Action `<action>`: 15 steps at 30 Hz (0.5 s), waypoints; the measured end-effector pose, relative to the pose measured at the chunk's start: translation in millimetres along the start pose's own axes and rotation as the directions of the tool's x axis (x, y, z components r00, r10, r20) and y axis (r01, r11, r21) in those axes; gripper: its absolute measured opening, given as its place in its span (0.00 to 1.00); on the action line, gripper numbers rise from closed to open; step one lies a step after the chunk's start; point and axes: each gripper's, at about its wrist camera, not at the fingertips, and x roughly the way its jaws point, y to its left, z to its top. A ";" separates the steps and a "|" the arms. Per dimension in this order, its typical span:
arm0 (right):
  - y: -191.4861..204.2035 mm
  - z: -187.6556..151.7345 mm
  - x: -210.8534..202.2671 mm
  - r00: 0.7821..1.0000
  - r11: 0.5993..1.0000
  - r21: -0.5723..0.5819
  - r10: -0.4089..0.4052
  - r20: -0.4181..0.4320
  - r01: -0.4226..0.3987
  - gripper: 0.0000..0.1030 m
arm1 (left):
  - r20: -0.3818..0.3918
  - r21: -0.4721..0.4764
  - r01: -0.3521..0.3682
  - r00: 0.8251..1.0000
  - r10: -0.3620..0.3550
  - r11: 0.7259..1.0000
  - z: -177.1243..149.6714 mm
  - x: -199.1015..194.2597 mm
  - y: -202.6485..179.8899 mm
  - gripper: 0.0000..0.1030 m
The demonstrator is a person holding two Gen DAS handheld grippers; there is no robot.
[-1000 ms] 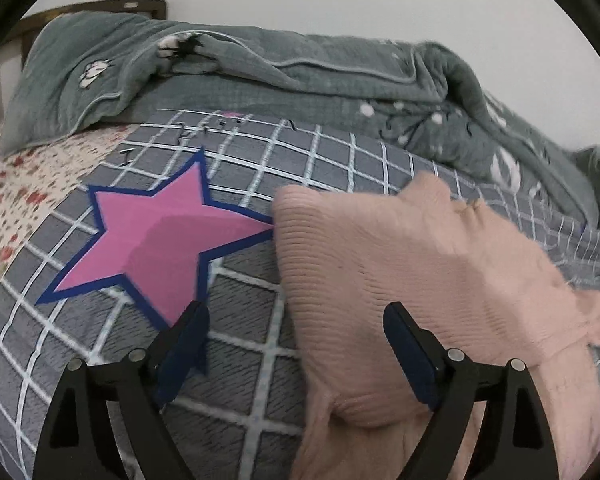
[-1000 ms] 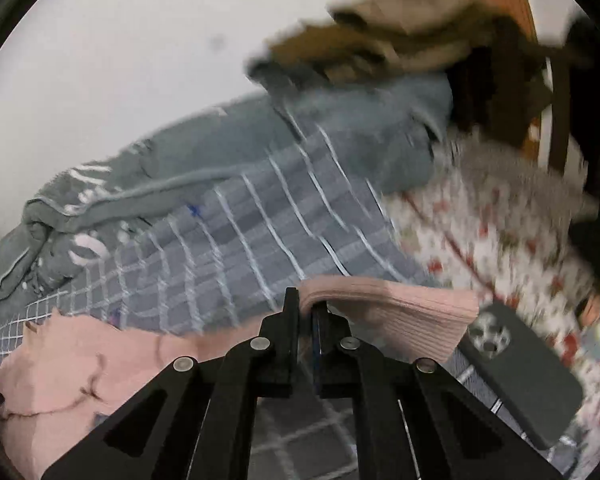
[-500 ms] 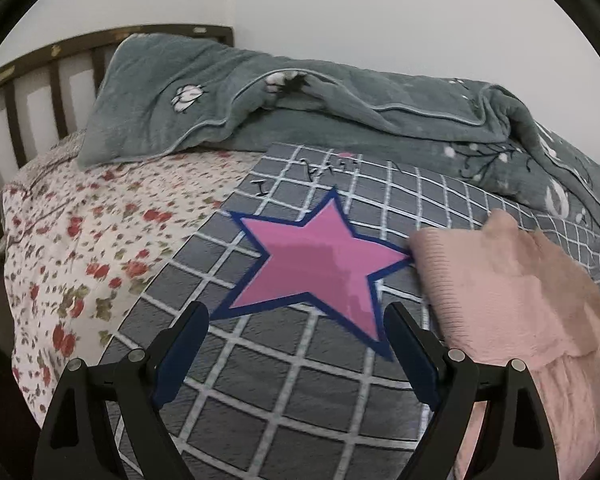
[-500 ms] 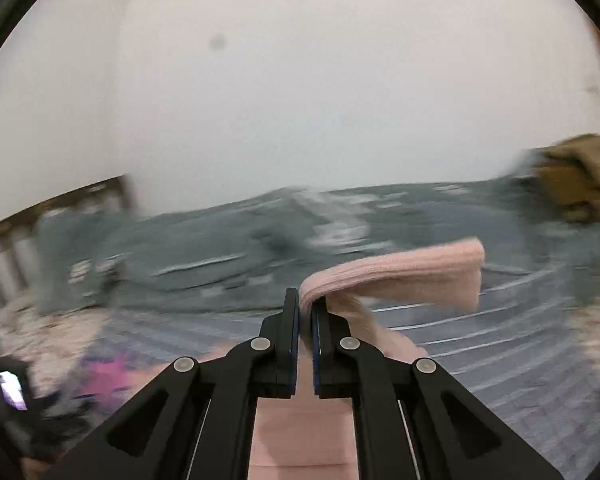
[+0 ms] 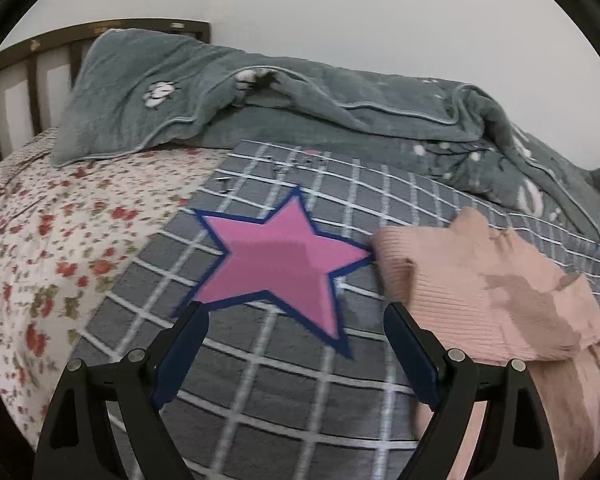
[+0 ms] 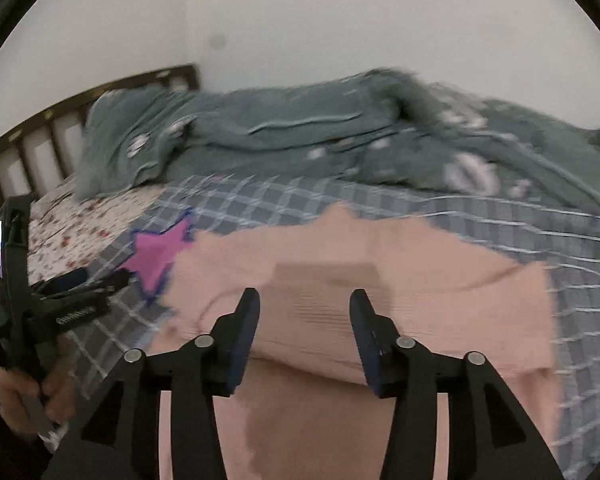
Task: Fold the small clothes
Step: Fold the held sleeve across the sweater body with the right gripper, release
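Note:
A pink ribbed knit garment [image 6: 360, 280] lies partly folded on a grey checked blanket [image 5: 284, 392] with a pink star [image 5: 276, 268]. It also shows in the left wrist view [image 5: 480, 292] at the right. My right gripper [image 6: 304, 300] is open and empty, just above the garment's folded part. My left gripper [image 5: 292, 324] is open and empty over the blanket, left of the garment, with the star between its fingers. In the right wrist view the left gripper [image 6: 100, 280] shows at the far left, held by a hand.
A rumpled grey-green quilt [image 5: 300, 108] lies along the far side by the wall. A floral sheet [image 5: 60, 232] covers the bed at the left. A dark wooden headboard [image 5: 16, 80] stands at the far left.
My right gripper opened and let go of the pink sleeve, which now lies folded over the garment. My left gripper drew back to the left, off the garment.

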 end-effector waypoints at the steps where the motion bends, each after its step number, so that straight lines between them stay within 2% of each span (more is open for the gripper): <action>1: -18.4 -3.6 -9.8 0.999 0.999 0.002 -0.052 0.014 0.052 0.47 | -0.007 0.004 0.021 1.000 -0.021 1.000 -0.7 1.4 -5.2 0.86; 4: -60.6 -11.9 -24.5 0.987 0.987 0.021 -0.160 0.017 0.160 0.48 | -0.037 0.011 0.061 0.998 -0.060 0.998 -3.0 6.1 -15.1 0.86; 6: -90.1 -18.7 -24.6 0.975 0.974 0.049 -0.220 -0.024 0.221 0.48 | -0.053 0.004 0.079 0.995 -0.079 0.997 -4.5 9.2 -18.8 0.86; 10: -121.6 -37.3 -11.0 0.954 0.962 0.035 -0.263 -0.141 0.271 0.48 | -0.062 -0.044 0.099 0.993 -0.102 0.994 -4.0 13.7 -16.9 0.86; 15: -139.4 -44.1 13.9 0.939 0.958 0.012 -0.277 -0.205 0.286 0.48 | -0.042 -0.078 0.101 0.994 -0.104 0.992 -2.5 14.2 -15.4 0.86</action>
